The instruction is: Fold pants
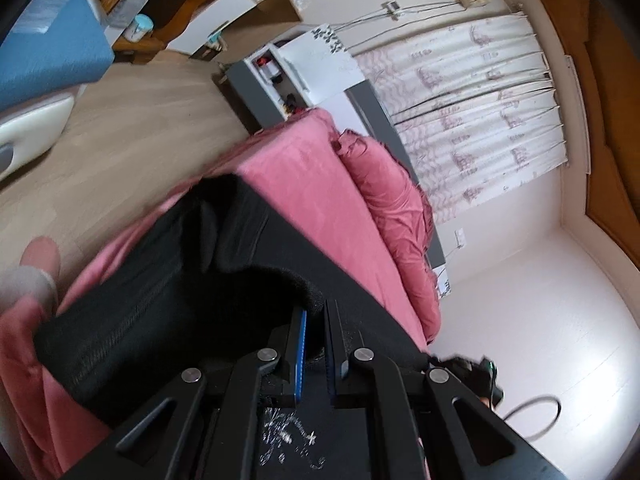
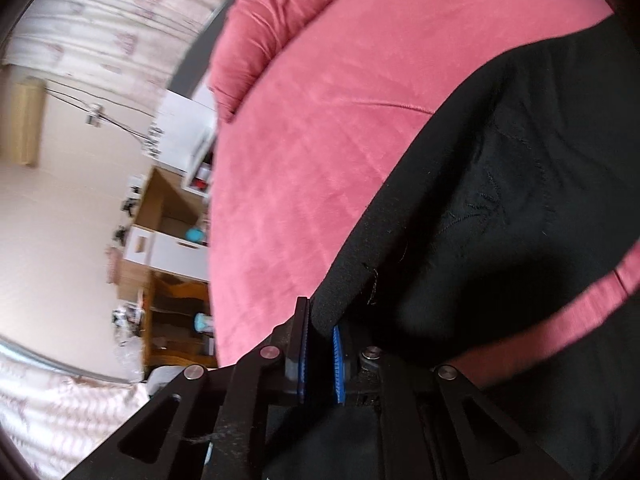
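Note:
Black pants (image 1: pixel 168 280) lie on a pink bed (image 1: pixel 304 200). My left gripper (image 1: pixel 316 320) is shut on an edge of the black pants, the cloth pinched between its blue pads. In the right wrist view the pants (image 2: pixel 500 200) spread across the bed (image 2: pixel 320 140) to the right. My right gripper (image 2: pixel 320 324) is shut on a thick hem of the pants. Both views are tilted and the cloth is lifted near the fingers.
A pink pillow (image 1: pixel 392 200) lies at the head of the bed. A white and grey cabinet (image 1: pixel 304 68) and a patterned curtain (image 1: pixel 480 112) stand beyond. Wooden floor (image 1: pixel 140 128) lies beside the bed, with a blue mattress (image 1: pixel 52 48) across it.

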